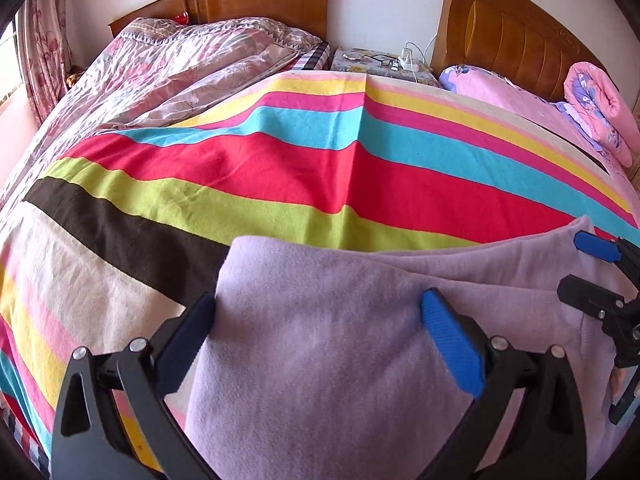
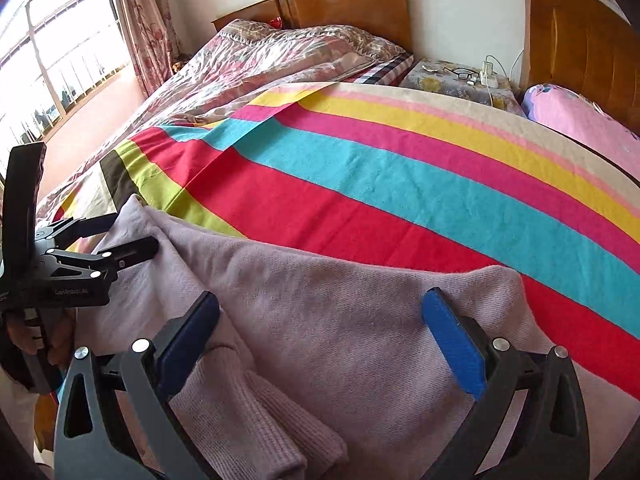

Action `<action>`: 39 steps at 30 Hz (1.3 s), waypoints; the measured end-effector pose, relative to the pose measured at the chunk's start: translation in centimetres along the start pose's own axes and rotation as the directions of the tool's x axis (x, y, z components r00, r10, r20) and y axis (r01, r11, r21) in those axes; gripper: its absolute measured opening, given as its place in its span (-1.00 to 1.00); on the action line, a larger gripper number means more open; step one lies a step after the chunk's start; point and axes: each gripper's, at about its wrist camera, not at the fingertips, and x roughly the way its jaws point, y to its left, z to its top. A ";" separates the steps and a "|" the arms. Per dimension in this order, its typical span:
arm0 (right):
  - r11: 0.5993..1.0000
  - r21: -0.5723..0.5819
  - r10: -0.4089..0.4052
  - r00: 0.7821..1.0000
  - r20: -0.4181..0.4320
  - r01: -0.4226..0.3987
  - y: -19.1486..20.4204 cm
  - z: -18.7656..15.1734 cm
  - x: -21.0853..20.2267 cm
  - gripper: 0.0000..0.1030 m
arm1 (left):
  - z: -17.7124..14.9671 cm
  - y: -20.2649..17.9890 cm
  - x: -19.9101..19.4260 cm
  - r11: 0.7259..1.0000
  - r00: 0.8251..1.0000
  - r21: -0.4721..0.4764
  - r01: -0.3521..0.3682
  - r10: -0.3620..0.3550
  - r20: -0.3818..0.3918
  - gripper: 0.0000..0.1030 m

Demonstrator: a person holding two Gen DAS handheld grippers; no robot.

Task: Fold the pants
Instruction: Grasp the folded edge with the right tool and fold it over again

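On the near edge of the striped blanket (image 1: 280, 168) I see the lilac pants (image 1: 320, 340) lying folded and flat. Going left to right: a curtain (image 2: 140, 12) hangs by the window (image 2: 60, 60), then a floral quilt (image 1: 180, 64) covers the far bed. My left gripper (image 1: 320, 320) hovers spread wide over the pants' left end. My right gripper (image 2: 320, 320) is likewise spread apart over the ribbed cuffs (image 2: 272, 420), gripping nothing. Beyond, glasses (image 2: 460, 73) and a charger sit on the nightstand (image 2: 440, 80), with a pink pillow (image 2: 592, 128) farthest right. Nothing blocks the pants.
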 end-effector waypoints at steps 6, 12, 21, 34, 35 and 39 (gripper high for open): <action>0.989 0.145 0.004 0.998 0.070 -0.014 -2.9 -0.1 -0.8 0.90 | 0.2 0.2 0.2 0.999 1.000 -0.028 0.024 -0.023 0.005 0.97; 0.977 0.204 0.044 0.994 0.101 -0.064 -2.9 -1.1 -5.3 0.90 | -0.7 1.1 -4.7 0.996 0.987 -0.076 0.045 -0.033 0.157 0.96; 0.975 -0.101 -0.199 0.980 -0.001 0.198 2.6 -13.6 -11.6 0.91 | -7.0 -2.7 -7.3 0.986 0.992 0.153 -0.069 0.050 0.119 0.97; 0.823 0.568 -0.246 0.920 0.306 0.031 -11.0 -28.6 -29.7 0.91 | -7.8 -6.7 -10.2 0.979 0.987 0.200 -0.042 0.010 0.158 0.97; 0.778 0.628 -0.251 0.914 0.318 -0.005 -12.6 -30.1 -30.6 0.90 | -8.0 -7.6 -10.3 0.975 0.986 0.219 -0.031 -0.005 0.165 0.97; 0.659 0.752 -0.262 0.929 0.259 -0.024 -16.4 -33.0 -30.5 0.67 | -8.5 -10.9 -9.9 0.955 0.987 0.297 -0.014 -0.035 0.158 0.97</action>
